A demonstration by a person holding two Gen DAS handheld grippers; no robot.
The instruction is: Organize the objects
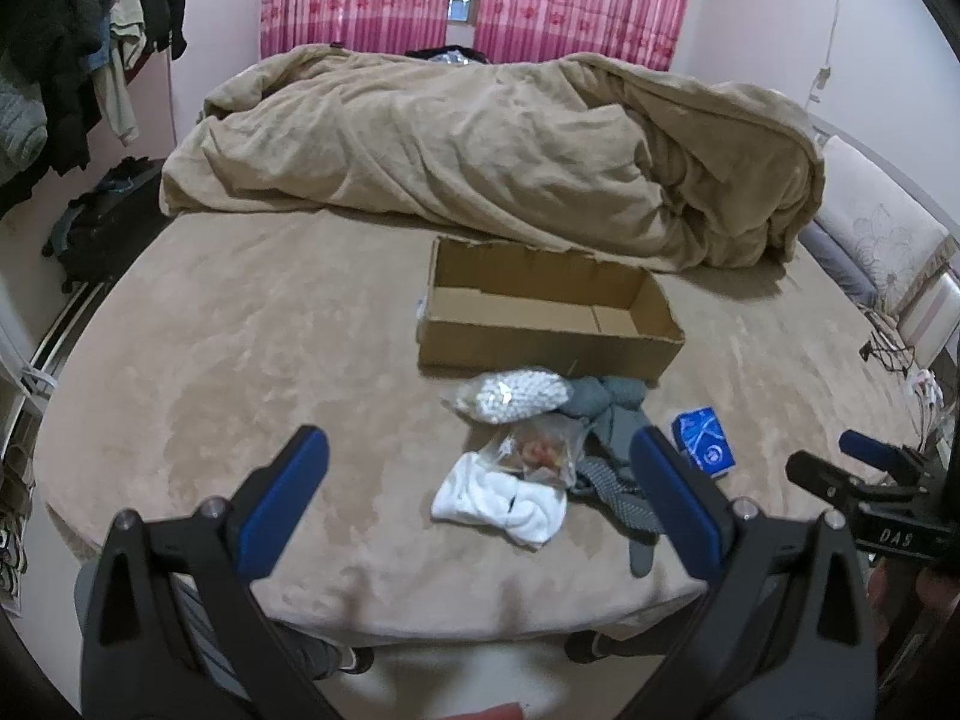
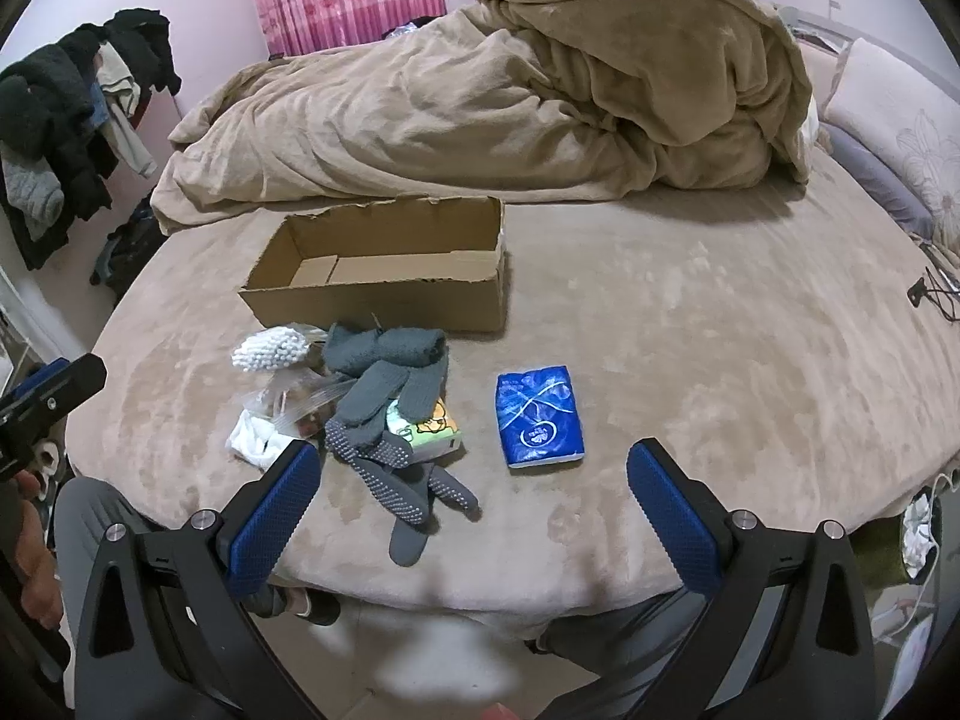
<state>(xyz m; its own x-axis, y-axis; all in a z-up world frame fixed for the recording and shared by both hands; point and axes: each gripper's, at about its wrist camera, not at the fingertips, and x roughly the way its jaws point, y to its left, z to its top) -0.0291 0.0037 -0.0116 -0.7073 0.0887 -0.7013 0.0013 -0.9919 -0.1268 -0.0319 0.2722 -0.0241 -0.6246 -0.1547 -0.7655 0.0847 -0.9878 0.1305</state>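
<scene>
Visibly one cardboard box point(image 2: 384, 276), two grey gloves point(image 2: 384, 414)

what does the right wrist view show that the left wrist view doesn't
Only the right wrist view shows the small green-and-orange carton tucked under the grey gloves, plus the whole blue tissue pack. Only the left wrist view shows the white cloth in full and the clear bag unobstructed. Both show the empty cardboard box, the cotton swab bag and the beige duvet.

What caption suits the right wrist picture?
Open right gripper hovers over grey knitted gloves and blue tissue pack, before an empty cardboard box.
</scene>
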